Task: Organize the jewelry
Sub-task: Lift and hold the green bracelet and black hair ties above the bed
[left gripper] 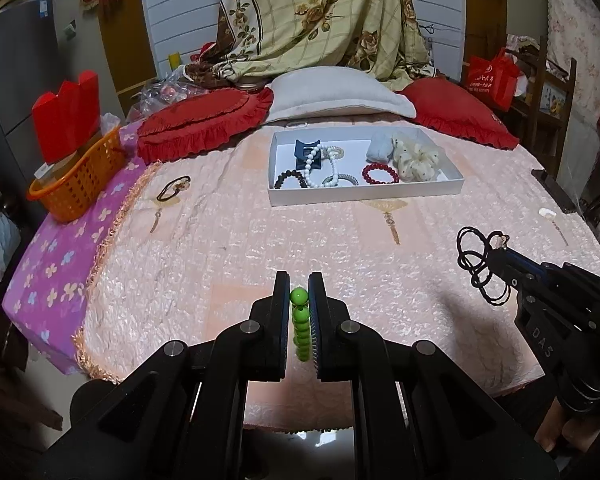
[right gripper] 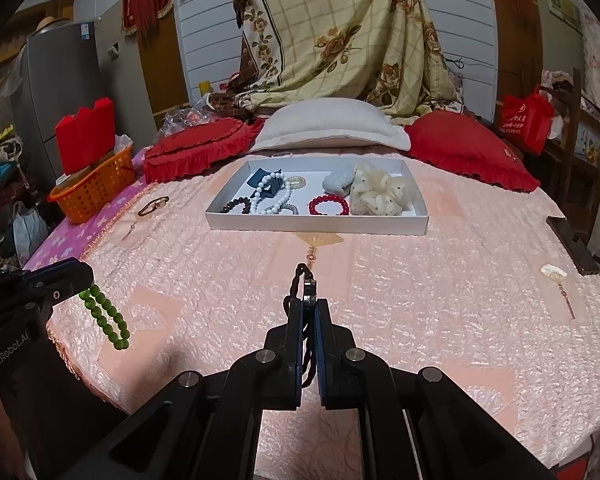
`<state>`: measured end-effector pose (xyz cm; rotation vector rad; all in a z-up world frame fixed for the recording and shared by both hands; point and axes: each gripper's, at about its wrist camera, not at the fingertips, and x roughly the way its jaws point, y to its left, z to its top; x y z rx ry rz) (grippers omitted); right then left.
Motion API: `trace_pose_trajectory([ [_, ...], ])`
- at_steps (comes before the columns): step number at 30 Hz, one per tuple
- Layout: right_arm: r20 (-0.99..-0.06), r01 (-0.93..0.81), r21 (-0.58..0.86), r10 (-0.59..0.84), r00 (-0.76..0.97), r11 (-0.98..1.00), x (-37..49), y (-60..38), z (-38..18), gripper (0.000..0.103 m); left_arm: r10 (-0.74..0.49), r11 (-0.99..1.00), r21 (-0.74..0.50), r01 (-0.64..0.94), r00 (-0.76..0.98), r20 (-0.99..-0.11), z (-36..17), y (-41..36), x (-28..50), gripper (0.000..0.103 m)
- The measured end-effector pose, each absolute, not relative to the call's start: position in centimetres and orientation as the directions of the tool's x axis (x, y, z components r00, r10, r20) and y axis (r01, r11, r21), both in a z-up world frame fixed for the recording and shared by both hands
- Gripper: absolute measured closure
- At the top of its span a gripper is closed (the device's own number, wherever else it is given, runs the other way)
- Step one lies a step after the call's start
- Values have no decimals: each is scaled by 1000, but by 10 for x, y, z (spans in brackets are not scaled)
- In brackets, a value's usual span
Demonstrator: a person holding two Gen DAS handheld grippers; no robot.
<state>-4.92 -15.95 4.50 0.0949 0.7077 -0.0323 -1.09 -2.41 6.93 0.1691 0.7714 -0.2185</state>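
My left gripper (left gripper: 299, 284) is shut on a green bead bracelet (left gripper: 301, 322), which hangs from it above the pink bedspread (right gripper: 107, 318). My right gripper (right gripper: 309, 304) is shut on a black braided cord with a small charm (right gripper: 305, 280); its loops dangle in the left wrist view (left gripper: 480, 264). A white tray (left gripper: 364, 193) (right gripper: 316, 224) lies farther back on the bed. It holds a white bead necklace (left gripper: 314, 164), a dark bead bracelet (left gripper: 290, 178), a red bead bracelet (left gripper: 380, 174) and a cream scrunchie (left gripper: 414, 158).
A dark hair tie with a charm (left gripper: 174, 188) (right gripper: 153, 205) lies loose on the bed, left of the tray. An orange basket (left gripper: 80, 178) with red boxes stands at the left edge. Red cushions (left gripper: 204, 124) and a white pillow (left gripper: 340, 94) lie behind the tray.
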Motion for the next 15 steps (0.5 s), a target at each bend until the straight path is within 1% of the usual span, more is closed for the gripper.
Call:
trace_pose_trajectory([
  [15, -665, 66, 92, 12, 747, 994, -44, -163, 33, 98, -116, 964, 80, 253, 673, -730, 54, -25, -2, 95],
])
